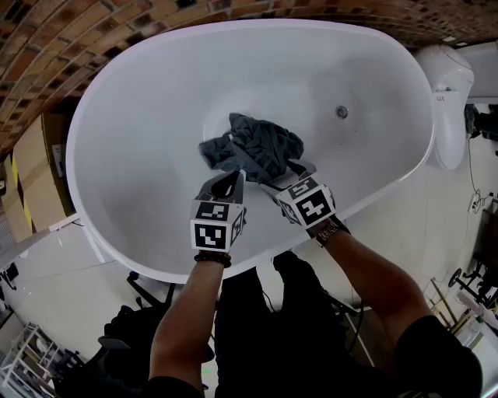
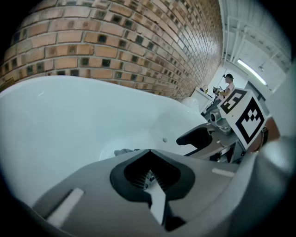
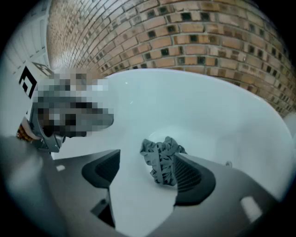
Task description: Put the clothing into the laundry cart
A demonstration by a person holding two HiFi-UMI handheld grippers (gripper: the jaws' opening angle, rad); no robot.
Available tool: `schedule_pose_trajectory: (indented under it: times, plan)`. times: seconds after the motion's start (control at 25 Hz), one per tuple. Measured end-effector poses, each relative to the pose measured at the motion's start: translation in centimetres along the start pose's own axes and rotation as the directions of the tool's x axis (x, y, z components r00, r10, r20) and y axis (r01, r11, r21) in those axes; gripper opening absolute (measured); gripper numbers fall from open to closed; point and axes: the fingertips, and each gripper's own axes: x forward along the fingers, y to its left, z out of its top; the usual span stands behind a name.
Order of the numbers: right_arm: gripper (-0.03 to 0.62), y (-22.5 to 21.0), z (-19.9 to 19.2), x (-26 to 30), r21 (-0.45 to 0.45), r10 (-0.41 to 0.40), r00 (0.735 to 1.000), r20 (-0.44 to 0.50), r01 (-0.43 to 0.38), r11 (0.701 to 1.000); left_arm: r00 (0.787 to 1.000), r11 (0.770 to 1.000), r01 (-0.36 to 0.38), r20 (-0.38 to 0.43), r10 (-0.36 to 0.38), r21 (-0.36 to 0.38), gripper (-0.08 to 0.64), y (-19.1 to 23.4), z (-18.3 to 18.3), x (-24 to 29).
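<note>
A crumpled dark grey-blue garment (image 1: 257,148) lies at the bottom of a white bathtub (image 1: 117,85). Both grippers reach down into the tub from the near rim. My left gripper (image 1: 236,176) hangs just short of the garment's near left edge, its jaws shut tip to tip with nothing between them (image 2: 147,151); only a scrap of the cloth (image 2: 121,152) shows past its tips. My right gripper (image 1: 289,172) is at the garment's near right edge. Its jaws stand open (image 3: 148,155), and the garment (image 3: 159,159) lies ahead between them, close against the right-hand pad.
The tub drain (image 1: 341,112) sits beyond the garment to the right. A brick wall (image 1: 117,23) curves behind the tub. A white toilet (image 1: 447,101) stands to the right, cardboard (image 1: 31,171) to the left. A person (image 2: 227,85) is far off in the room.
</note>
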Motion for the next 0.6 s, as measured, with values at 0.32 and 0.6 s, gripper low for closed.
schedule_pose_trajectory:
  times: [0.32, 0.6]
  plan:
    - [0.437, -6.2, -3.0, 14.5, -0.033, -0.02, 0.996, -0.087, 0.017, 0.999, 1.0, 0.999, 0.003, -0.017, -0.004, -0.05, 0.002, 7.7, -4.0, 11.0]
    - [0.453, -16.1, -1.9, 19.8, -0.051, -0.016, 0.988, -0.153, 0.009, 0.999, 0.995, 0.999, -0.008, -0.099, 0.003, -0.049, 0.002, 9.3, -1.6, 22.2]
